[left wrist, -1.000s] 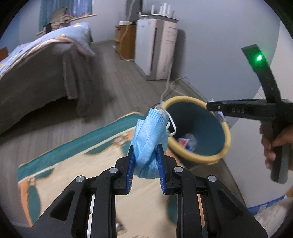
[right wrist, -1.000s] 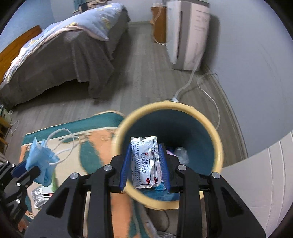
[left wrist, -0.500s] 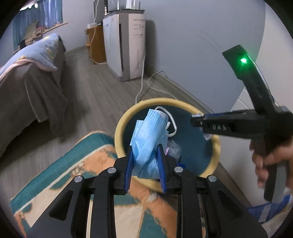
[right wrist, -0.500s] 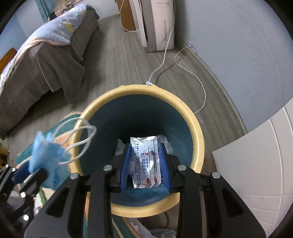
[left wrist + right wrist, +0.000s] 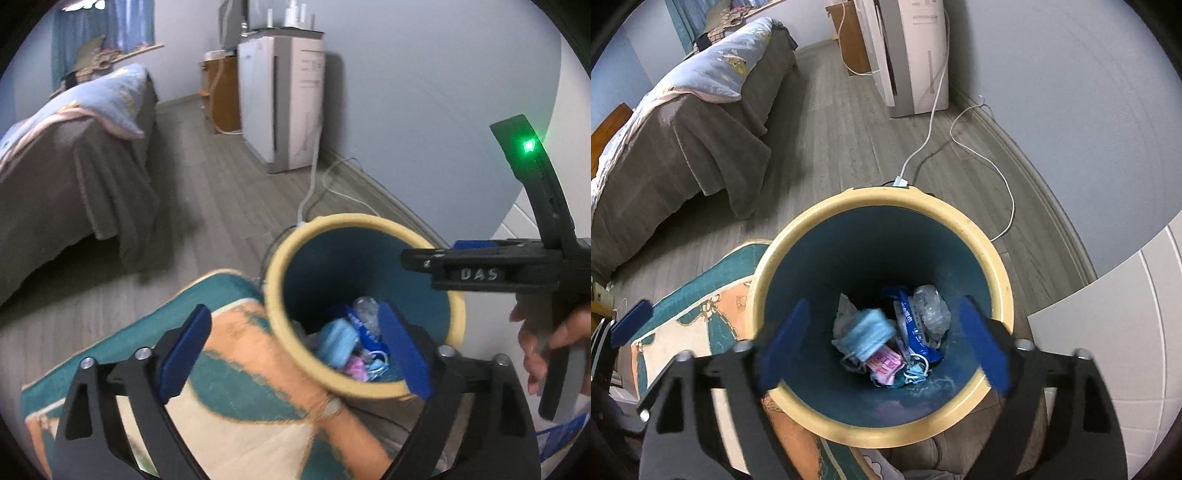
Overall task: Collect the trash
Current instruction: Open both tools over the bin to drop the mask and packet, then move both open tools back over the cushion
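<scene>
A bin with a yellow rim (image 5: 354, 219) and a teal inside stands on the floor, with its rim (image 5: 879, 194) also in the right wrist view. My left gripper (image 5: 292, 308) hangs over its near left edge, jaws opening, nothing between them. My right gripper (image 5: 884, 301) points straight into the bin, jaws opening and empty too. A blue face mask (image 5: 866, 332), blurred, lies on the trash at the bottom and shows in the left wrist view as the mask (image 5: 336, 341). Around it lie a blue wrapper (image 5: 912, 325), clear plastic (image 5: 931, 306) and a pink packet (image 5: 884, 363).
A patterned teal and orange rug (image 5: 236, 373) reaches the bin's left side. A bed (image 5: 683, 122) with a grey cover stands far left. A white appliance (image 5: 288, 103) with a white cable (image 5: 975, 155) stands by the wall behind. A hand (image 5: 535, 332) holds the right gripper.
Both grippers have gone from shut to wide open. The blue mask left the left gripper and the silver packet left the right one; both dropped into the bin. The left gripper moved over the bin.
</scene>
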### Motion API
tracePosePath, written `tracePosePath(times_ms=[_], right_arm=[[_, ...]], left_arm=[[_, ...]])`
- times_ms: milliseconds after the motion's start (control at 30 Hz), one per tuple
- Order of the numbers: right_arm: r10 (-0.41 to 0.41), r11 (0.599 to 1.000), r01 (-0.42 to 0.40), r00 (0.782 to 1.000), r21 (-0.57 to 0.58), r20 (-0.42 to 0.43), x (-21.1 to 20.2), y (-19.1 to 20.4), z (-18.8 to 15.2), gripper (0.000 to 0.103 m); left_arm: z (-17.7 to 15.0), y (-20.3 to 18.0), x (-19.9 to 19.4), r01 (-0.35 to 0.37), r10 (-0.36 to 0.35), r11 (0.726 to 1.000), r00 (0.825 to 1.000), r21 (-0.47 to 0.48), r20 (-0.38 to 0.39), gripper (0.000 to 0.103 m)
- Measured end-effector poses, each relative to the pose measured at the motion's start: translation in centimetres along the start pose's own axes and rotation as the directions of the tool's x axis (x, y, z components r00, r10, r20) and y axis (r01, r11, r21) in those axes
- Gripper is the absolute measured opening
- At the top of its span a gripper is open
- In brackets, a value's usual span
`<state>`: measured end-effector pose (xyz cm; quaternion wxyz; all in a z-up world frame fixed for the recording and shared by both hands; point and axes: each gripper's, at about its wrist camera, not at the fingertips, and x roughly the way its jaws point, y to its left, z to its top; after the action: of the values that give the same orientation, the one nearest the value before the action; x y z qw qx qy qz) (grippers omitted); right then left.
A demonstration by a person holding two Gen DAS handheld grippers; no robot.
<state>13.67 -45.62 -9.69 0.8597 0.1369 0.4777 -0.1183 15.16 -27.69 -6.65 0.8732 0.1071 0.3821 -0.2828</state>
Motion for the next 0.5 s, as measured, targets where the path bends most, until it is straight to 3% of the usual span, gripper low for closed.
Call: tracePosePath(times_ms=[67,200,500], right_arm=[[0.008,1.000,-0.008,1.000,-0.013,-0.003,-0.1,0.6,0.0,0.097],[0.016,0.999,-0.015,1.000,-0.050,0.002,-1.0,3.0,0.0,0.097],[0.065,0.984,-0.065,0.998,-0.166,-0.005,-3.0,11.4,-1.6,0.097]], left_arm=[[-0.6,1.3,-1.4,-0.008,0.008,1.000,1.000,-0.030,0.004,0.094],[-2.1,4.2,-4.6,-0.039,0.039,0.997,0.999,-0.071,0.010,0.095],[-7.4,11.6,-12.1,-0.180,0.179,0.973,0.984,-0.143,-0.018,0.096]])
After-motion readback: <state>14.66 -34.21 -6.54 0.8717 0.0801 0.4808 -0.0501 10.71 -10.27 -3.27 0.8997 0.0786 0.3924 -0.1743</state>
